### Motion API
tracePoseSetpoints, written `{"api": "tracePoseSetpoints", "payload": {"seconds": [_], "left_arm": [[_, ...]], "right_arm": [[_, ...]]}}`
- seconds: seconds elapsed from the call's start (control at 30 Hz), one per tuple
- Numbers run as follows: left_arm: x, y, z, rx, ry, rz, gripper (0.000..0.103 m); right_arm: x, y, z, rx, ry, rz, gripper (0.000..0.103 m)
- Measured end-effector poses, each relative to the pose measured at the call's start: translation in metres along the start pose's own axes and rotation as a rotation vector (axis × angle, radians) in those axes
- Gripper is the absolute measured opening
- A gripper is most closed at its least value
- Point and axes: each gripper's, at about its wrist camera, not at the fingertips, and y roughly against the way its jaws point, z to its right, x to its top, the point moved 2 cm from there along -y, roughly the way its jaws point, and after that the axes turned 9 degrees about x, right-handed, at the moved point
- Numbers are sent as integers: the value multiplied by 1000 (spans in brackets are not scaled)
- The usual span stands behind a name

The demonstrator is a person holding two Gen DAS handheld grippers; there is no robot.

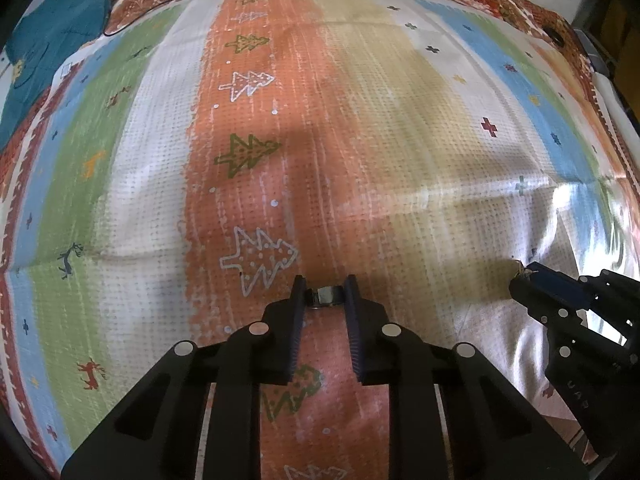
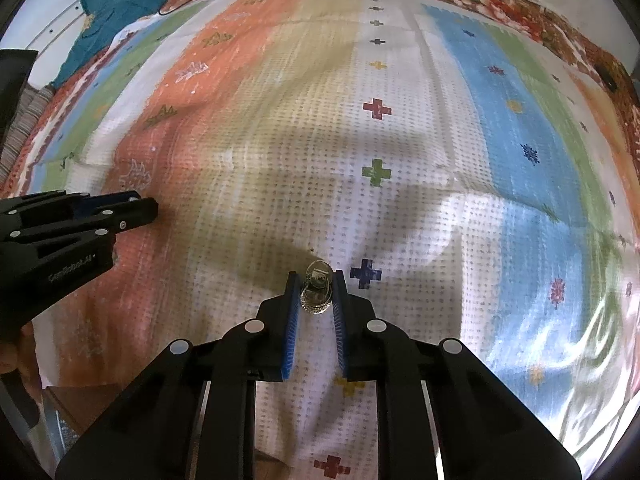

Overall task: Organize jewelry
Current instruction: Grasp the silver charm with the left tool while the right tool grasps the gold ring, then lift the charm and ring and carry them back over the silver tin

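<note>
At the far left, a teal cloth (image 1: pixel 52 36) lies bunched beyond the upper left corner of the striped cloth (image 1: pixel 360 128), which covers the whole work surface in bands of green, white, orange, tan and blue, printed with small trees, deer and crosses. A thin dark cord (image 1: pixel 132 20) trails along the cloth's far patterned border.

On the orange band, the left tongs (image 1: pixel 324 294) point steeply down at the cloth. Their blue-padded fingers (image 1: pixel 298 312) are drawn in on a dark metal ring (image 1: pixel 325 295), which sits between the tips, pressed from both sides, just right of a white tree outline. The ring is low against the fabric; whether it touches the cloth cannot be told.

Further right, on the white band, the right tongs (image 2: pixel 316 292) also point steeply down. Their fingers (image 2: pixel 294 308) are closed in on a small silvery jewelry piece (image 2: pixel 317 288), made of a round disc toward the tips and a sparkling round part just behind it. The piece is pinched between the pads, beside a dark blue cross print (image 2: pixel 365 273). What kind of jewelry it is cannot be told.

In the left wrist view the right tongs show at the right edge, well apart from the left pair.
</note>
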Motion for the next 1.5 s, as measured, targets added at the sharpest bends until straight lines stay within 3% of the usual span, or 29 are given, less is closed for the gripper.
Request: {"api": "tracePoseSetpoints", "payload": {"seconds": [0.57,1.13,1.5], "left_arm": [[-3,31,-12,40,4,38,19],[-12,81,5,78,-42,98,19],[-32,116,12,45,0,130,19]], "right_arm": [[-6,32,-10,-24,18,54,17],[-18,77,-21,-24,38,133,17],[-32,110,-33,1,59,203,17]]}}
